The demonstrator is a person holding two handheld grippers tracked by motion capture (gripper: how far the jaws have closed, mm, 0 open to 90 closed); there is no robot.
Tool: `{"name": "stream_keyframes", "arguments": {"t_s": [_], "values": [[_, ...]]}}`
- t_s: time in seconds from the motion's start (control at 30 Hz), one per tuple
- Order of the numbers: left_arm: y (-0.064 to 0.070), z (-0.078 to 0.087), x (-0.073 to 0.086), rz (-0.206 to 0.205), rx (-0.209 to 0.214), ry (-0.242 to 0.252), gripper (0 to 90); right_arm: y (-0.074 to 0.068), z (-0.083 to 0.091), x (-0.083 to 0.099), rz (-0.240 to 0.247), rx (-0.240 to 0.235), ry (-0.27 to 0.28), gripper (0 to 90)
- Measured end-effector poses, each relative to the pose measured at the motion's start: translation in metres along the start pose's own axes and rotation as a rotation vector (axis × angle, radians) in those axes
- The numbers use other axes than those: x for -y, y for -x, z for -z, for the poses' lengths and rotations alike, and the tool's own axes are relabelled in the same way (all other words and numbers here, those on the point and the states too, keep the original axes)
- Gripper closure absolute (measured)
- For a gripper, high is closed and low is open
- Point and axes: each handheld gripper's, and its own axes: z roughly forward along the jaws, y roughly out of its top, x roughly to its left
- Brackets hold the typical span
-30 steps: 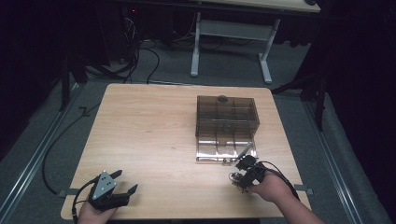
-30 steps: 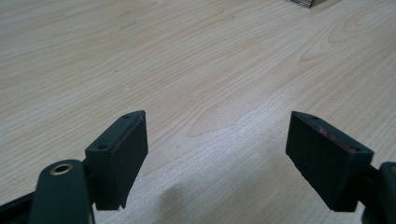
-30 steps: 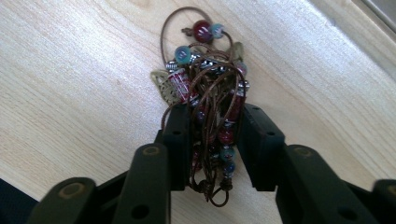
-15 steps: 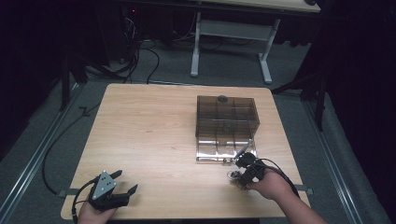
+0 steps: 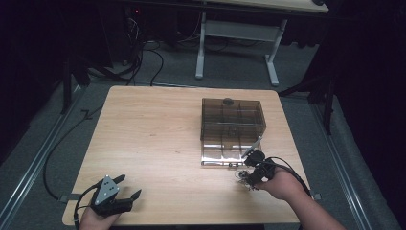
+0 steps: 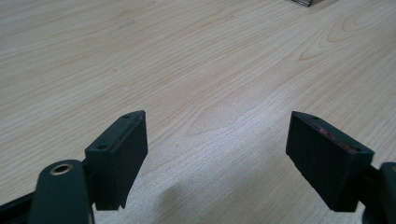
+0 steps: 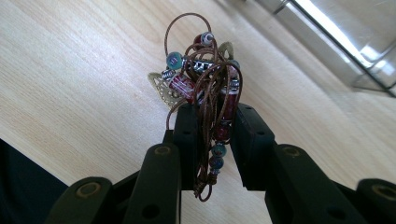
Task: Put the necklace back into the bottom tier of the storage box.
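The bracelet (image 7: 205, 88), a tangle of brown cord strung with red, teal and silver beads and a pale gold filigree piece, is clamped between the jaws of the right gripper (image 7: 212, 123). Most of the bundle bunches up above the jaw tips, while a short beaded end hangs down between them. In the high view the bracelet (image 5: 243, 176) sits low over the counter (image 5: 158, 139) near its front right, just in front of the box (image 5: 232, 125).

The box is a smoky, see-through plastic organiser standing on the right half of the counter. Its inside is split by thin walls into several compartments, and a dark round knob sits at the top of its far edge. A lower tray part sticks out at its near side, with a thin rod-like piece leaning at its right corner. What lies in the compartments is too dim to tell, and no writing or label can be read on it.

The right gripper (image 5: 256, 170) is held by a hand reaching in from the lower right, its cable trailing back over the wrist.

The left gripper (image 5: 117, 196) rests at the front left corner of the counter, well apart from the box. Its jaws are spread wide with only bare wood between them.
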Motion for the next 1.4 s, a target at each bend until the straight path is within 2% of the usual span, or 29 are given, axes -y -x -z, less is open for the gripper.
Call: {"name": "stream_keyframes", "arguments": {"t_s": [0.23, 0.47, 0.53, 0.57, 0.6, 0.73, 0.77, 0.87, 1.1, 1.13, 1.27, 1.4], "values": [[0.000, 0.001, 0.000, 0.000, 0.001, 0.004, 21.2, 0.003, 0.013, -0.009, 0.007, 0.000, 0.020, 72.6], [0.000, 0.001, 0.000, 0.002, 0.002, 0.008, 21.1, 0.005, 0.017, -0.022, -0.001, -0.003, 0.033, 72.6], [0.000, 0.001, 0.000, 0.004, 0.003, 0.008, 21.1, 0.007, 0.016, -0.026, 0.004, -0.004, 0.035, 72.6], [0.000, 0.000, 0.000, 0.004, 0.002, 0.009, 21.1, 0.007, 0.016, -0.028, -0.016, -0.003, 0.030, 72.6], [0.000, 0.001, 0.000, 0.002, 0.003, 0.008, 21.1, 0.009, 0.015, -0.030, 0.006, -0.001, 0.037, 72.6], [0.000, 0.001, 0.000, 0.001, 0.006, 0.007, 21.1, 0.013, 0.013, -0.038, 0.003, 0.002, 0.035, 72.6], [0.000, 0.001, 0.000, 0.001, 0.006, 0.007, 21.1, 0.013, 0.013, -0.040, -0.017, 0.002, 0.029, 72.6], [0.000, 0.000, 0.000, 0.000, 0.005, 0.005, 21.1, 0.018, 0.013, -0.047, 0.002, 0.009, 0.041, 72.6], [0.000, 0.001, 0.001, 0.002, 0.006, 0.006, 21.1, 0.025, 0.012, -0.065, -0.013, 0.016, 0.054, 72.6], [0.000, 0.001, 0.001, 0.000, 0.010, 0.003, 21.0, 0.028, 0.011, -0.068, 0.006, 0.017, 0.056, 72.5], [0.000, 0.001, 0.001, 0.006, 0.007, 0.007, 21.0, 0.031, 0.005, -0.080, -0.006, 0.018, 0.047, 72.6], [-0.001, 0.000, 0.000, 0.003, 0.011, 0.004, 21.1, 0.031, -0.001, -0.088, 0.007, 0.031, 0.028, 72.5]]}}
